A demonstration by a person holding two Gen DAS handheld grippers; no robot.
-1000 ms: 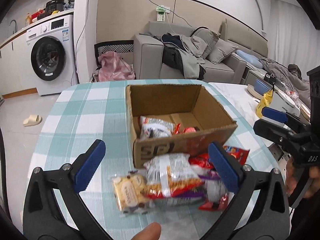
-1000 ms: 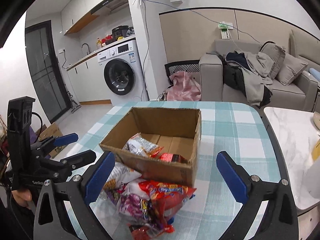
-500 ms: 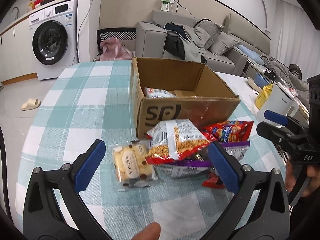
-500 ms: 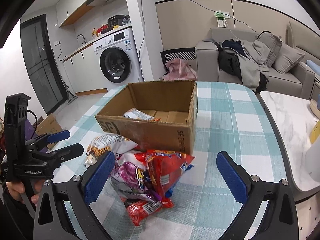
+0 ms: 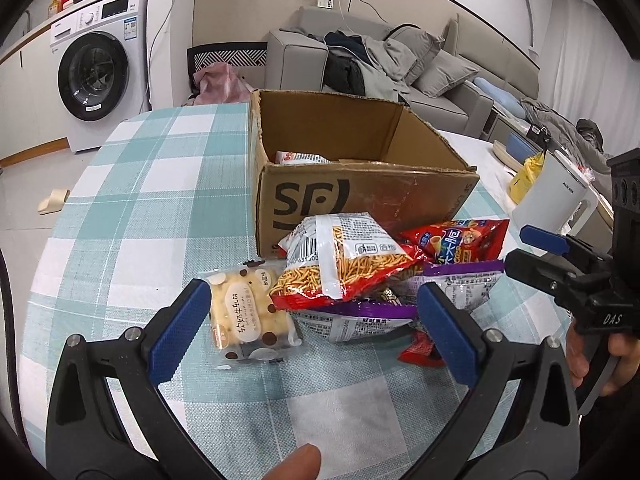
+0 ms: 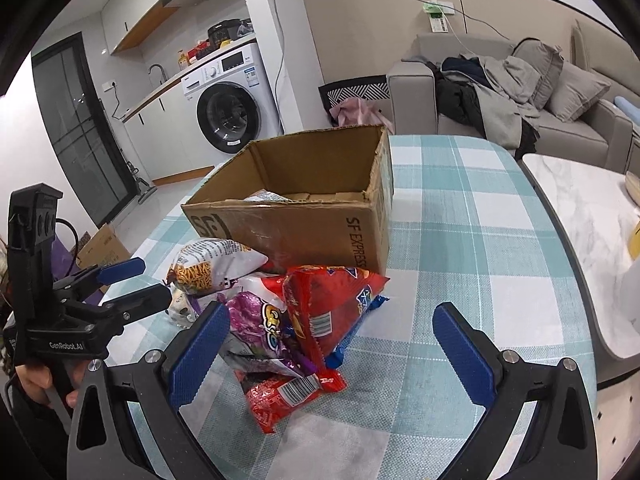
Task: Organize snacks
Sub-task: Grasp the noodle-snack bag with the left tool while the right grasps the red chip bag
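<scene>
An open cardboard box (image 5: 360, 196) (image 6: 304, 220) stands on the checked table, with a snack packet (image 5: 300, 157) inside. In front of it lies a heap of snacks: a clear bag of noodle sticks (image 5: 340, 260) (image 6: 212, 262), a spotted biscuit pack (image 5: 248, 316), a purple bag (image 5: 360, 320) (image 6: 256, 320), a red bag (image 5: 456, 240) (image 6: 328, 308) and a small red packet (image 6: 288, 394). My left gripper (image 5: 316, 330) hangs open just above the heap's near side, empty. My right gripper (image 6: 332, 344) is open too, low over the red bags.
The teal checked tablecloth (image 5: 132, 208) has bare room to the left of the box. A white kettle (image 5: 556, 196) and a yellow item stand on the marble table (image 6: 580, 200) to the right. A washing machine (image 5: 100, 68) and a sofa (image 6: 500, 96) lie beyond.
Both grippers have come down and closer to the snack heap; the box now shows more from the side. Jaws stay wide apart, and nothing was picked up.
</scene>
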